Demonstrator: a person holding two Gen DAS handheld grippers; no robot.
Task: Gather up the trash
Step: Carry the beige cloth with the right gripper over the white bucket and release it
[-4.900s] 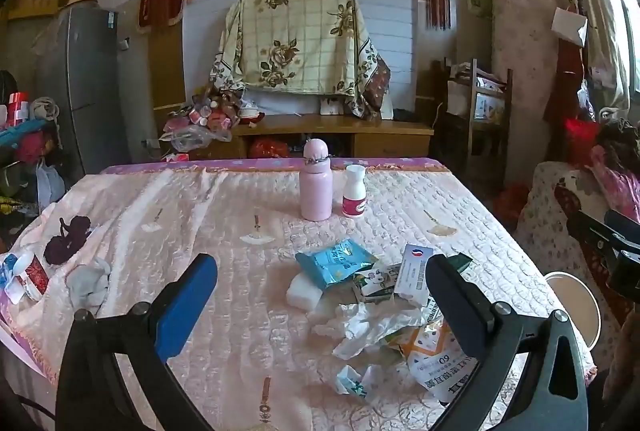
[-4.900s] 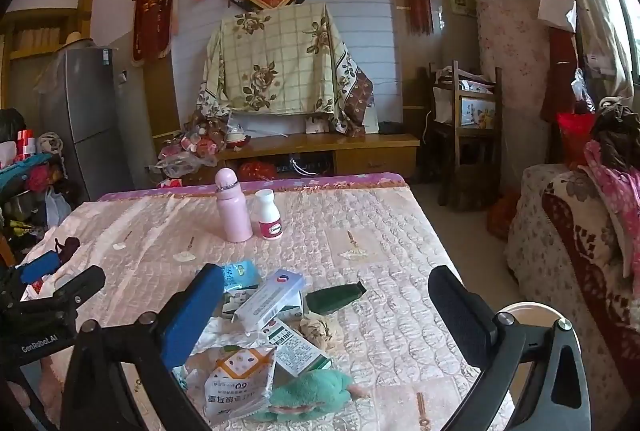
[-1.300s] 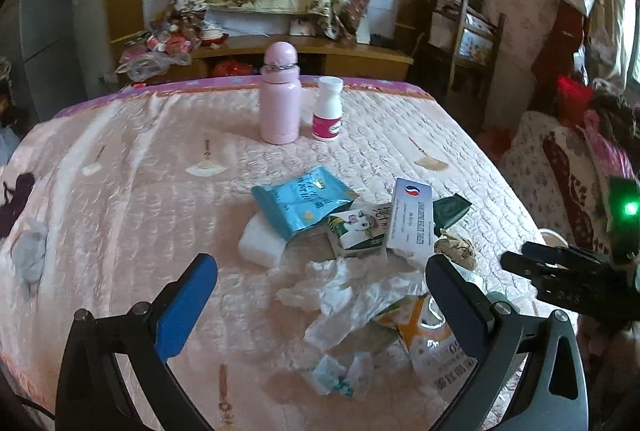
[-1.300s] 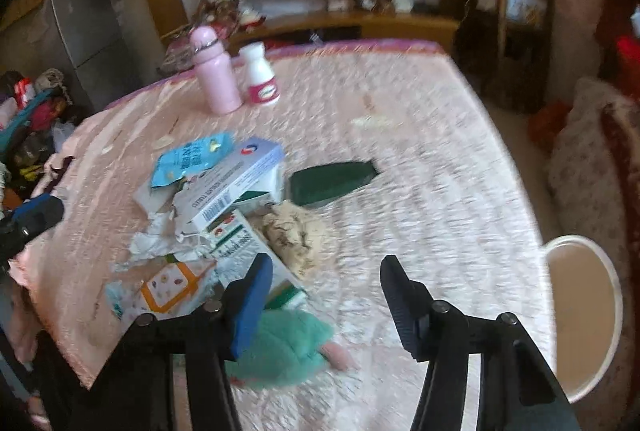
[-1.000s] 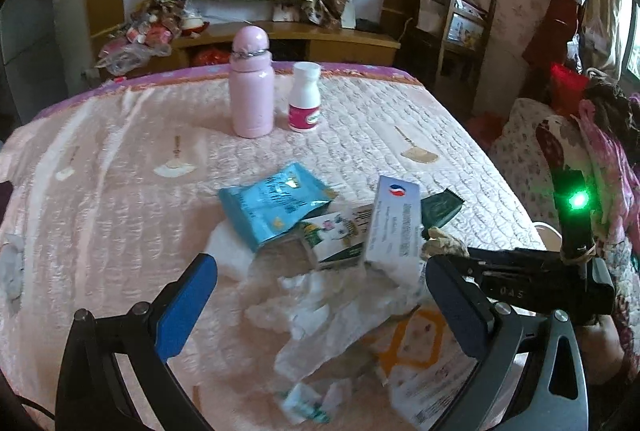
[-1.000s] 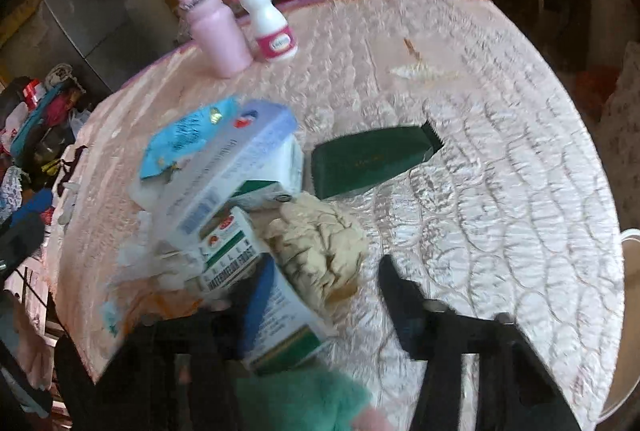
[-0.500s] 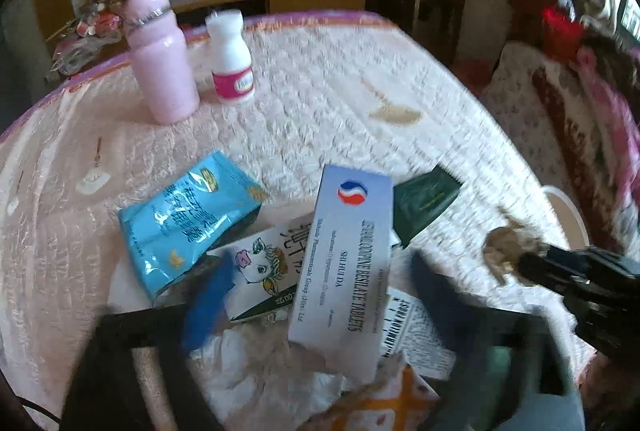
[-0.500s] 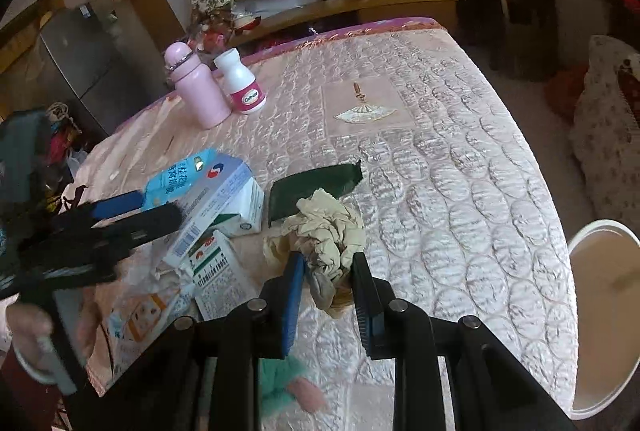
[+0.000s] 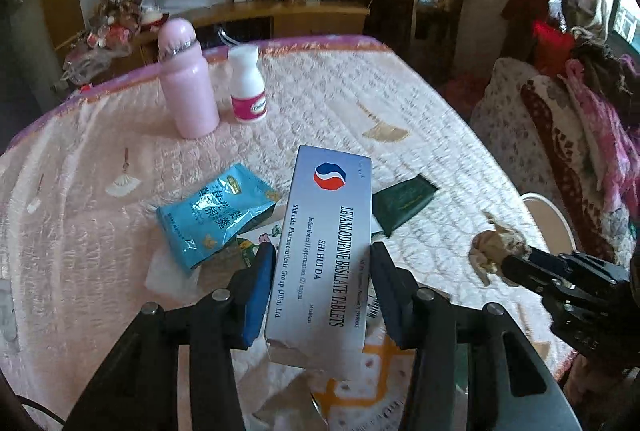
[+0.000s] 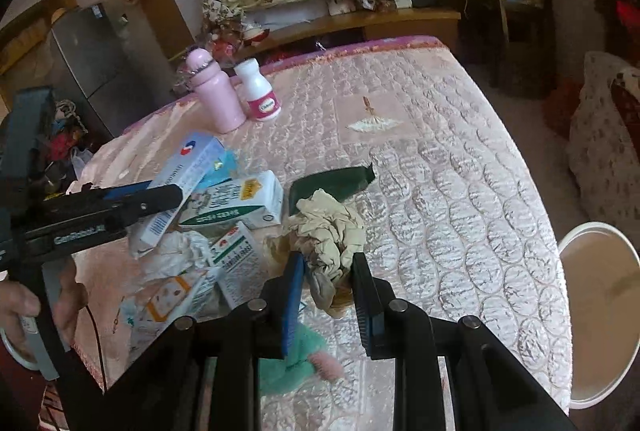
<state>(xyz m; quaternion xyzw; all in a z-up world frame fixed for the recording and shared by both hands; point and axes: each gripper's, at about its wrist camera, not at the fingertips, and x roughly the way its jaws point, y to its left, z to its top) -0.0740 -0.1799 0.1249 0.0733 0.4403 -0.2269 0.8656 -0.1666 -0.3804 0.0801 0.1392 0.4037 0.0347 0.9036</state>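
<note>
1. Tongs at work: our left gripper (image 9: 322, 267), its jaws having just been closing, pinches the white tablet box (image 9: 324, 231) above the litter on the quilted table (image 9: 420, 127).
2. Our right gripper (image 10: 326, 263), nearly closed, clamps the beige crumpled rag (image 10: 326, 227).
3. At three o'clock of it, the white bin (image 10: 600, 251).

A glossy cardboard tablet box (image 9: 324, 251), a shiny blue foil sachet (image 9: 214, 217) and a crumpled matt beige cloth (image 10: 326, 227) are seen on quilted satin-sheened bedding (image 10: 440, 191).
</note>
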